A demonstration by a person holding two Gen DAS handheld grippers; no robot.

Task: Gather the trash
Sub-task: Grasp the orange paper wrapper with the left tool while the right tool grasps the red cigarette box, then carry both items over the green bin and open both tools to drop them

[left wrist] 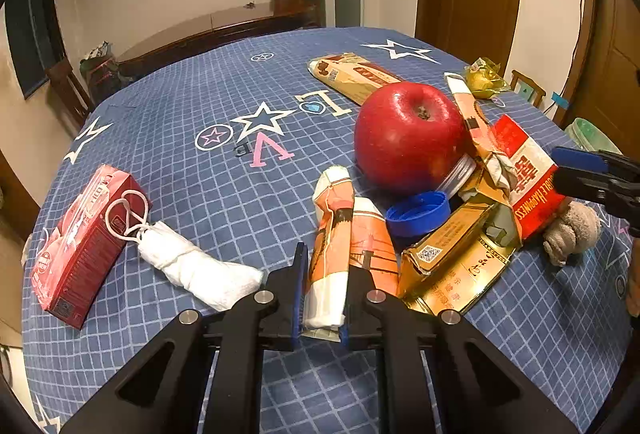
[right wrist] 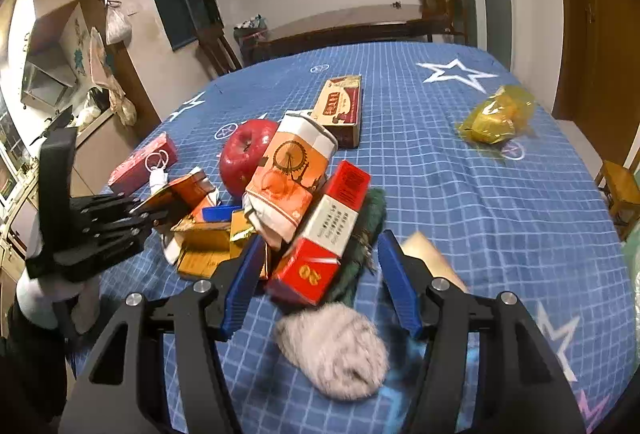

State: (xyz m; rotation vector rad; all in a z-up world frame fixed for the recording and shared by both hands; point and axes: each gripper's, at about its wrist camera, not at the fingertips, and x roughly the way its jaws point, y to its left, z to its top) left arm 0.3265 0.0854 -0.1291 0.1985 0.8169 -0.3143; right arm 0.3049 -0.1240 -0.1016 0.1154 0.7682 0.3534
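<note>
The surface (left wrist: pixel 240 82) wears a matt blue cloth with a white grid. The apple (left wrist: pixel 408 134) has smooth, glossy red skin. The blue cap (left wrist: pixel 418 212) is smooth plastic. The gold boxes (left wrist: pixel 452 258) are shiny card, and the red pack (right wrist: pixel 320 234) is glossy card. The orange packet (left wrist: pixel 332 242) looks like crumpled paper. The grey ball (right wrist: pixel 336 350) is fuzzy. The yellow wrapper (right wrist: pixel 496 118) near the far right edge is shiny film.

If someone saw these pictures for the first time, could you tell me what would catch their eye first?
Probably the big red apple, sitting on the blue checked tablecloth right behind a heap of crushed cartons. Next, the left tool, clamped on an orange and white carton at the near edge of that heap. Off alone to the far right lies a crumpled yellow wrapper.
</note>
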